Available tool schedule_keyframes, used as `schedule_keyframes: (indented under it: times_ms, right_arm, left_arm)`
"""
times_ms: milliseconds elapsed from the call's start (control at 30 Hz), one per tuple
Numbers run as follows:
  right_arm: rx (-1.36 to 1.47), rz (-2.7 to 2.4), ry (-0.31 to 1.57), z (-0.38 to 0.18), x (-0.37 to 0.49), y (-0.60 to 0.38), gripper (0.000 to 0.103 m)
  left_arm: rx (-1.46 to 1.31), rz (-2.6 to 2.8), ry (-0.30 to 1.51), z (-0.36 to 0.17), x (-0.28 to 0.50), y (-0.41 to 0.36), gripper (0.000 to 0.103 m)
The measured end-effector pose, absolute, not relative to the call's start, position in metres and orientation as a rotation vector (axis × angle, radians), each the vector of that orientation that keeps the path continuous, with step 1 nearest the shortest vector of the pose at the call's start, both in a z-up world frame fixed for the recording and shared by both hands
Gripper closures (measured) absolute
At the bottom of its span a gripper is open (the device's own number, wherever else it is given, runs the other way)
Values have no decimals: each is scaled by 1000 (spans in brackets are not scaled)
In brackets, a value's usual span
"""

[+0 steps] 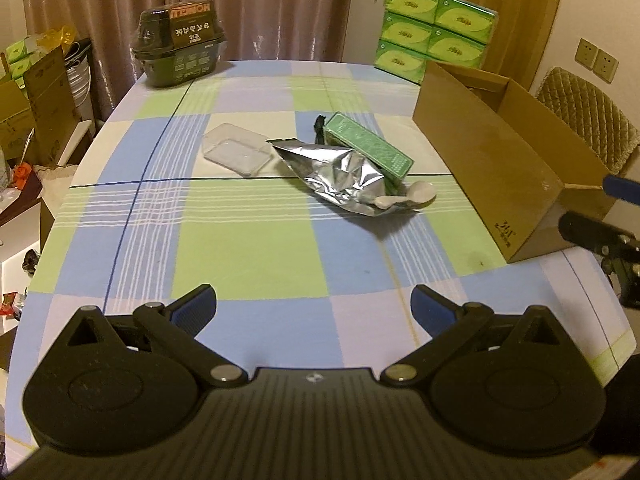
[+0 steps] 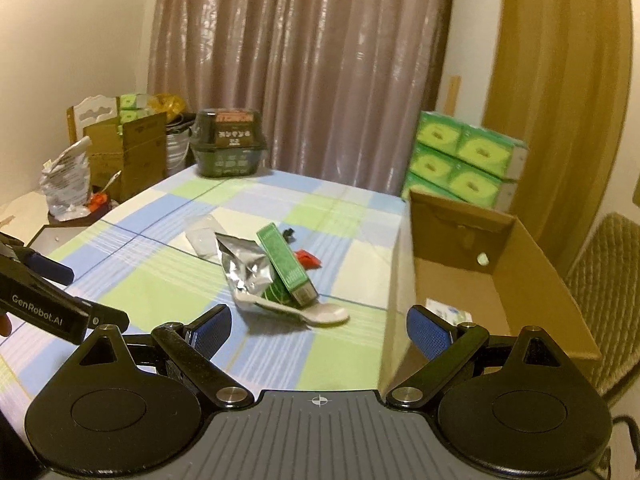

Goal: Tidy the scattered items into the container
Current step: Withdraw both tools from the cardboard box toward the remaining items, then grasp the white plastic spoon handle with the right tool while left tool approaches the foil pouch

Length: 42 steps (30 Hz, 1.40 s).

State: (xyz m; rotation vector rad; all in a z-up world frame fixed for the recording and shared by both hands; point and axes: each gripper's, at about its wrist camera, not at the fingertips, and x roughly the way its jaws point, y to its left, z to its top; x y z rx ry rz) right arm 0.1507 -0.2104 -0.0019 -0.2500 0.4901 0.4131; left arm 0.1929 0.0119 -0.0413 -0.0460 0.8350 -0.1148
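Note:
A heap lies mid-table: a crumpled silver foil pouch (image 1: 336,172) (image 2: 246,268), a green carton (image 1: 368,148) (image 2: 286,264) leaning on it, a white plastic spoon (image 1: 404,197) (image 2: 308,310), a clear plastic tray (image 1: 236,150) (image 2: 204,236), a small black item (image 1: 319,128) and a red wrapper (image 2: 307,259). The open cardboard box (image 1: 492,168) (image 2: 496,280) stands at the right; a small white packet (image 2: 448,312) lies inside. My left gripper (image 1: 314,308) is open and empty above the near table edge. My right gripper (image 2: 318,332) is open and empty, by the box's near corner.
A checked cloth covers the table (image 1: 240,248). A dark packaged container (image 1: 180,44) (image 2: 230,144) stands at the far left corner. Green tissue packs (image 1: 432,28) (image 2: 464,160) are stacked behind the box. A padded chair (image 1: 588,116) stands right; cardboard boxes and clutter stand left.

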Motion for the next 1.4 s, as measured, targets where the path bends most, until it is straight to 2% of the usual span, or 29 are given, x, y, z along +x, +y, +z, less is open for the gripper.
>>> schedule_keyframes:
  times_ms: [333,633,700,767,867,1167,1267,1400]
  right_arm:
    - [-363,485,526,-26,189,-179,11]
    - [-517,576,610,-76,224,-148,12]
    - [-538,575,616,-84,233,-145,17]
    - [-559,574,626,-93,244,-143,28]
    - [-597,579,632,-106,259,-139,31]
    - [-734,619,589,-130,279,-123,55]
    - [-785,633,564,-136,278,-117,59]
    - [-824,640,549,-143,277,-112,72]
  left_arm:
    - [-27,-122,828,-50,218,24,1]
    - [-24,-141,846,-73,248,31,1]
    - [-19,-148,848,-79,255,31,1]
    - [-17,-154,849,-84,262,31,1]
    - [-19,-158,851,-92,272,33,1]
    - [-65,-160,857,-109,289,38,1]
    - [-78,-162,860,-113,292,39,1]
    - [-86,-165,864,-116,293,39,1]
